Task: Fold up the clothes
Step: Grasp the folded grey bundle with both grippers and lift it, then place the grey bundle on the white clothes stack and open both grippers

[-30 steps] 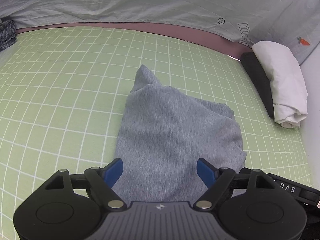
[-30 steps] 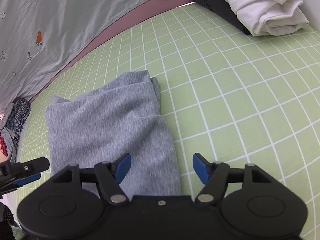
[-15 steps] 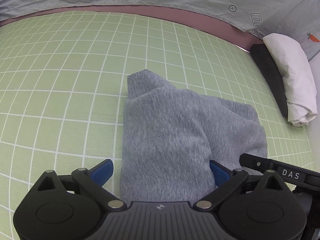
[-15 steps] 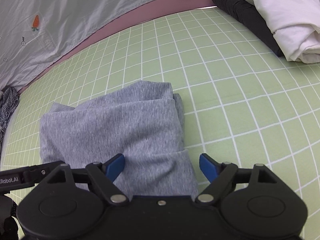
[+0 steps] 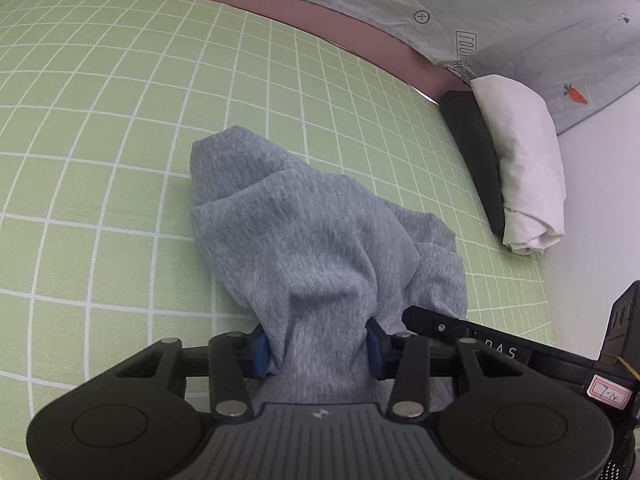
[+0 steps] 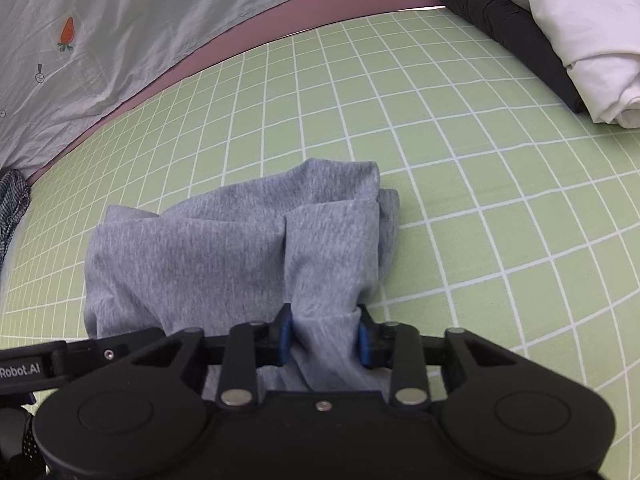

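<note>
The near edge of the grey garment [image 5: 320,248] is now clamped at two places: the left tongs [image 5: 316,346] are clenched on a bunched pleat of the cloth, and the right tongs [image 6: 324,336] are clenched on a second pleat just beside it. Half a second ago both pairs of blue pads stood wide apart on either side of the flat cloth; they have since been closed, and the fabric between them has been gathered into ridges and raised slightly off the mat. In the left wrist view, the body of the right tool is seen close alongside, so the two grips are judged to lie near together on the same edge. Beyond the tongs, the garment rests in a partly folded bundle on the green gridded mat [image 6: 480,200], with layered flaps visible at its far end. The closing of both grips is taken to mean that the near edge is ready to be lifted and carried, either over the bundle as a further fold or away as a finished piece; which cannot be settled. Farther off, a white roll [image 5: 528,160] lies upon a dark folded item [image 5: 472,148] at the mat's far right, and a pale printed sheet [image 6: 140,40] lies behind.
</note>
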